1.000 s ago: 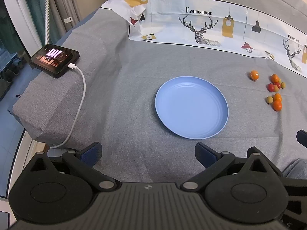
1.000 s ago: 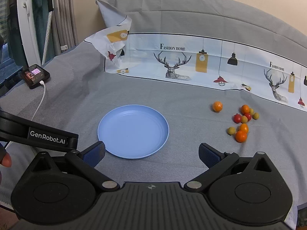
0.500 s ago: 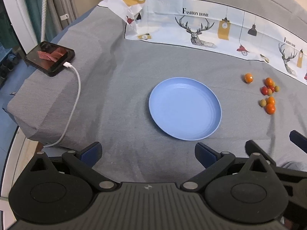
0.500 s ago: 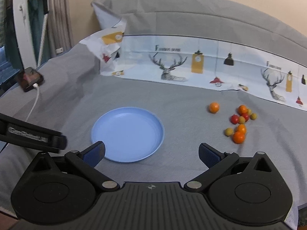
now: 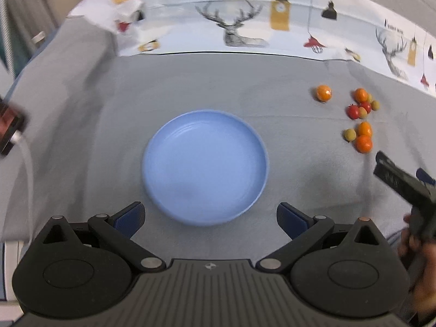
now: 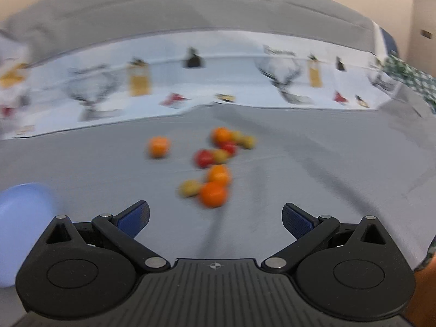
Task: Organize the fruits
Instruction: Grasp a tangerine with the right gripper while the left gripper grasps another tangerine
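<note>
Right tool (image 6: 215,215): jaws spread wide with nothing between them. A second ago its camera looked at the plate and the fruit together; now it has swung right and closer, so the fruit sits dead ahead and the view is smeared with motion.
Left tool (image 5: 209,214): also spread wide and empty, hovering just short of the plate's near rim. It has moved in toward the plate since the earlier frames.
Blue plate (image 5: 205,166): empty, on the grey cloth surface (image 5: 81,125). In the right wrist view only its edge shows, at the far left.
Nearest fruit: an orange one (image 6: 213,194) touching a yellowish one (image 6: 190,188), straight in front of the right tool.
Rest of the fruit: a loose cluster (image 6: 226,147) of orange, red and yellowish pieces farther off, with one orange piece (image 6: 158,146) alone to its left. None is on the plate.
Meaning for the task: by my reading, the first pick is being lined up and sorting has not begun.
Phone (image 5: 9,128): at the left edge, cable plugged in, blurred.
Writing: the printed cloth (image 5: 239,27) at the far side reads roughly "Fashion home" above the deer, smeared here; the second copy to the right is too small to read.
</note>
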Motion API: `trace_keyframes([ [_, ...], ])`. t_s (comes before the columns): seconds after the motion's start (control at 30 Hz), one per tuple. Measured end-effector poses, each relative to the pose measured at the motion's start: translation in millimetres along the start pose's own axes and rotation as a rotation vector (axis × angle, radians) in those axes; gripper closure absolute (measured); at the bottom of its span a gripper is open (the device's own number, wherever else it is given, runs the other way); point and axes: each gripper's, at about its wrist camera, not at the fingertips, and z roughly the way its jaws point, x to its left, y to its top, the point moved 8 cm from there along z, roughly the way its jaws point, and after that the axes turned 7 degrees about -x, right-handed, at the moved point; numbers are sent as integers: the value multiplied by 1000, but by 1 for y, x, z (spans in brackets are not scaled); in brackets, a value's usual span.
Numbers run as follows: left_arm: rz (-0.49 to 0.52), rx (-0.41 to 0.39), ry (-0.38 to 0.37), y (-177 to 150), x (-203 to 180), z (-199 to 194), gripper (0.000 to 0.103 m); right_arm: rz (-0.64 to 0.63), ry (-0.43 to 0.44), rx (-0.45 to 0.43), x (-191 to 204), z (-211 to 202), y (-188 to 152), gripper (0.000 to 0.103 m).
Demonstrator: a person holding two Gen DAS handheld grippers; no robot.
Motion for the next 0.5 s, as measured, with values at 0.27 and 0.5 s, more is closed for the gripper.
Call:
trace_keyframes([
  [0.27,53,39,-76,73,-90,79,0,67,-20,88,-29,118,-17,0],
  [0.5,154,75,-103,129,-176,188,0,52,29,145,-14,174,-11,1],
])
